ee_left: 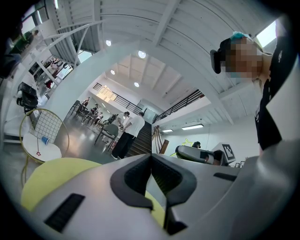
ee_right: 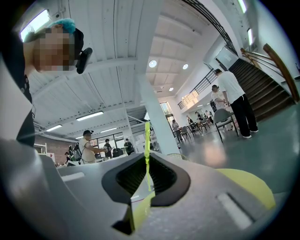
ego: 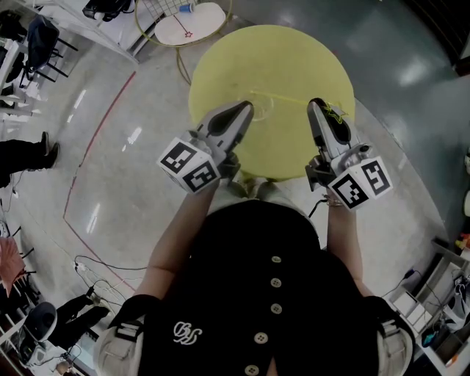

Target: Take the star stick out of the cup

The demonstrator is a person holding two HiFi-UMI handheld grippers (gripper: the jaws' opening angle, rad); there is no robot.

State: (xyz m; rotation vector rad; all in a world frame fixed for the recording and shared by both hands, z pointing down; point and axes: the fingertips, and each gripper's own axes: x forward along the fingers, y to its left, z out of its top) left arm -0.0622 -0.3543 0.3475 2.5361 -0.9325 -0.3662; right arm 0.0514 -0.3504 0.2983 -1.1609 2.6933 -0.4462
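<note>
We're holding the star stick [ee_right: 147, 140], likely out of the cup.
right gripper [ee_right: 146, 176] fingers clamping it; left gripper [ee_left: 151, 159] clenched empty; cup indiscernible.

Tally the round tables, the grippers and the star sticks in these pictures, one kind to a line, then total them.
Round tables: 2, the yellow table and the white table
Grippers: 2, the left gripper and the right gripper
Star stick: 1, between the right gripper's jaws
Total: 5
</note>
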